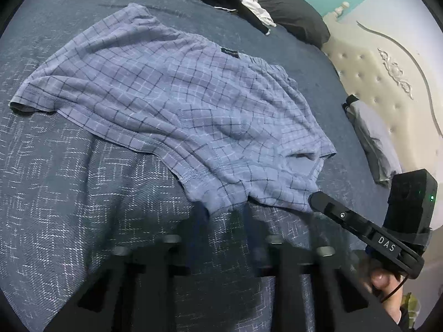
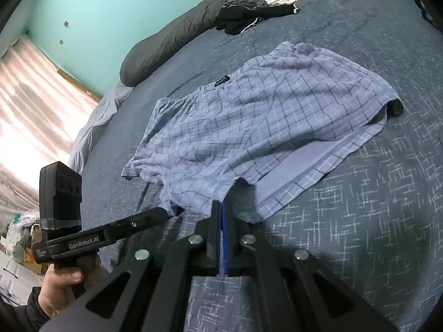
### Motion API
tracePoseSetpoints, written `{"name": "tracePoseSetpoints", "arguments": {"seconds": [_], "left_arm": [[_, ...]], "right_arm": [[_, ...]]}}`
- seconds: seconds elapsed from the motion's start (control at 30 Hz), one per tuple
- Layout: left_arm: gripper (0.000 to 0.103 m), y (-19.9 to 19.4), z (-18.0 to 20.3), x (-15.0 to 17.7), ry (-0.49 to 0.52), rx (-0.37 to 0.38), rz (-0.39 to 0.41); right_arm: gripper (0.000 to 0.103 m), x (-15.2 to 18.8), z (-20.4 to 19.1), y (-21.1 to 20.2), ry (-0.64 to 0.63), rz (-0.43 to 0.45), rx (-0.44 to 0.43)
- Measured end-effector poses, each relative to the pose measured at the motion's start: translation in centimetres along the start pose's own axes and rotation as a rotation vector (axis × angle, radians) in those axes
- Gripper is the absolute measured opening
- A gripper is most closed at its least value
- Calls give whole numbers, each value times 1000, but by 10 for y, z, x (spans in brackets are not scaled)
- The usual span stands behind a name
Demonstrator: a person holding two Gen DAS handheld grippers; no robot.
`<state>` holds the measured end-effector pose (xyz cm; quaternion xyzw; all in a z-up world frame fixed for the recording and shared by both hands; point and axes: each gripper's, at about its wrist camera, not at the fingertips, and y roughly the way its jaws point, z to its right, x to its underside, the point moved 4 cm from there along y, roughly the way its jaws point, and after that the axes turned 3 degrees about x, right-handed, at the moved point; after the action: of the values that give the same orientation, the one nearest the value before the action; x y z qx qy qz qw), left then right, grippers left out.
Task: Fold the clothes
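Checked blue shorts are seen spread flat on the bed, near hem at both tools. Right hand-held gripper is pinched closed at the hem, fabric catch unclear. Left hand-held gripper is blurred; width cannot be told. Risk judged: thin hem slipping, fold dragged crooked. No containers seen.

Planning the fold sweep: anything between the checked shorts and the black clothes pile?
Nothing. Only bare blue bedspread lies between the checked shorts and the black clothes pile. The right wrist view shows it best.
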<state>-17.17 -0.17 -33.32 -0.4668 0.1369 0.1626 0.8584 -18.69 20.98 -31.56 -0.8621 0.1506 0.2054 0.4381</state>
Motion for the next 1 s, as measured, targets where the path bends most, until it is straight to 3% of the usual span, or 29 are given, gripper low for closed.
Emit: {"name": "tracePoseSetpoints", "arguments": {"seconds": [0.5,0.8,1.0], "left_arm": [[2,-29,16,3,85,22,29],[2,-28,4,14,82,-3,-10],[2,-34,2,10,63,-10,7]], "right_arm": [[1,5,6,-8,0,-14,3],[1,20,7,-10,-16,-60,9],[1,21,9,-11,-5,-64,7]]}}
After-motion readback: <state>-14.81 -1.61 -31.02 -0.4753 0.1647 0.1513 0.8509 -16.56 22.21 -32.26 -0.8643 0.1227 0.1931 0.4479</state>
